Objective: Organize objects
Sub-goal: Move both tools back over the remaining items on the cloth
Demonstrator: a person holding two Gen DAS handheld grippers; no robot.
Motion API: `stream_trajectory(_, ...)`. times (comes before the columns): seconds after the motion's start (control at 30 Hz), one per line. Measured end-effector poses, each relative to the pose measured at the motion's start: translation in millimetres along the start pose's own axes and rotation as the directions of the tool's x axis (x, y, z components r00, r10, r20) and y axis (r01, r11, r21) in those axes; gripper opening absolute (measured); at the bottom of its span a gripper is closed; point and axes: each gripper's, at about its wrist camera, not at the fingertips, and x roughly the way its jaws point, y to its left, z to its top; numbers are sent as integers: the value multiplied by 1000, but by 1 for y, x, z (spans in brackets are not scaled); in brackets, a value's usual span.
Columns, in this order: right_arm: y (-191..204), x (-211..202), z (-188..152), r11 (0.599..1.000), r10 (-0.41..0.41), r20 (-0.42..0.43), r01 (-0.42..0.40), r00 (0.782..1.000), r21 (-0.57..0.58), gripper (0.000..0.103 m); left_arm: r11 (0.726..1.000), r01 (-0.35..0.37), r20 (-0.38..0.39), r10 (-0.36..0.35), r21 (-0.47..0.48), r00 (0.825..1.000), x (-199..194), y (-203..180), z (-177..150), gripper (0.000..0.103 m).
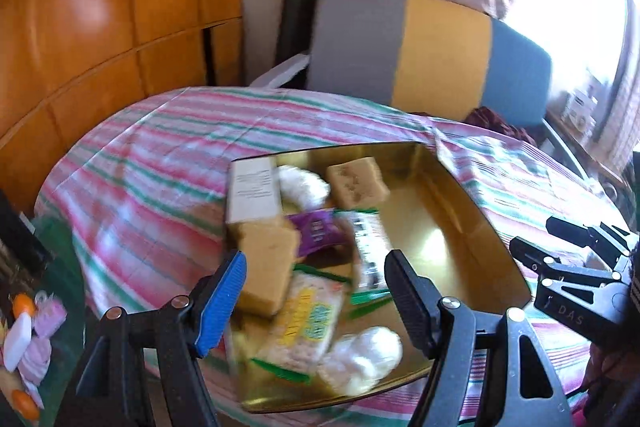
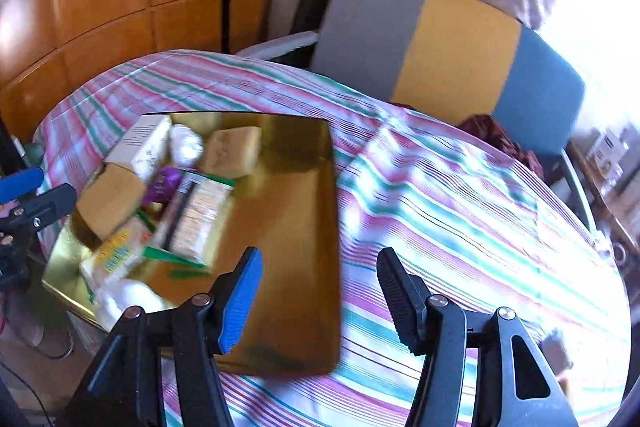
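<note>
Where the left wrist looks down, left claw [image 1: 314,291] gapes empty above gold tray [image 1: 460,227] heaped with snack packets [image 1: 308,323] on the striped table [image 1: 160,163]. Right wrist view: right claw [image 2: 318,301] parted, holding nothing, over tray's near right corner.

Your worktop [image 2: 460,195] is round and covered by a cloth [image 1: 152,163] striped in pink, green and white, rumpled into folds towards two o'clock in the right wrist view. Directly on the cloth lies a shiny gold tray [image 2: 296,267], sitting at about nine o'clock of the worktop in that view, its near corner close to the edge. In the left wrist view the gold tray [image 1: 460,227] takes up the middle, its far corner pointing to one o'clock. The cloth from twelve round to five o'clock of the tray is blurred.
</note>
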Motion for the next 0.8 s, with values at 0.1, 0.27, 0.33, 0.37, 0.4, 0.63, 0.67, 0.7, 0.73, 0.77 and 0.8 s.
stream_trajectory(0.1, -32, -5, -13, 998, -36, -18, 37, 999, 50, 61, 998, 41, 5, -42, 54, 999, 1, -23, 4, 73)
stream_trajectory(0.27, -100, -16, -39, 981, -104, -69, 114, 992, 159, 61, 984, 116, -4, -117, 138, 993, 4, -64, 6, 73)
stream_trajectory(0.33, -129, -22, -50, 966, -142, -90, 158, 986, 204, 61, 976, 141, -12, -141, 167, 990, 6, -80, 5, 73)
stream_trajectory(0.37, -145, -26, -56, 957, -156, -104, 177, 982, 232, 61, 971, 157, -18, -157, 181, 987, 7, -89, 5, 73)
stream_trajectory(0.4, -159, -29, -62, 947, -165, -116, 190, 980, 260, 61, 966, 173, -24, -171, 194, 985, 8, -96, 5, 73)
stream_trajectory(0.63, -256, -56, -106, 837, -232, -193, 297, 953, 459, 61, 917, 269, -64, -262, 293, 963, 8, -149, 0, 69)
stream_trajectory(0.67, -269, -61, -113, 814, -243, -201, 312, 949, 490, 61, 911, 282, -70, -273, 300, 959, 8, -155, 0, 69)
stream_trajectory(0.7, -280, -65, -120, 790, -253, -205, 324, 945, 520, 62, 904, 296, -78, -286, 308, 955, 9, -162, -1, 69)
stream_trajectory(0.73, -294, -70, -128, 759, -262, -207, 334, 943, 559, 63, 897, 308, -85, -296, 317, 951, 9, -168, -1, 69)
stream_trajectory(0.77, -303, -75, -134, 732, -267, -207, 337, 941, 592, 65, 889, 320, -92, -307, 328, 947, 9, -176, -2, 69)
stream_trajectory(0.8, -314, -77, -141, 703, -269, -207, 339, 941, 625, 65, 881, 332, -99, -317, 338, 943, 9, -183, -3, 69)
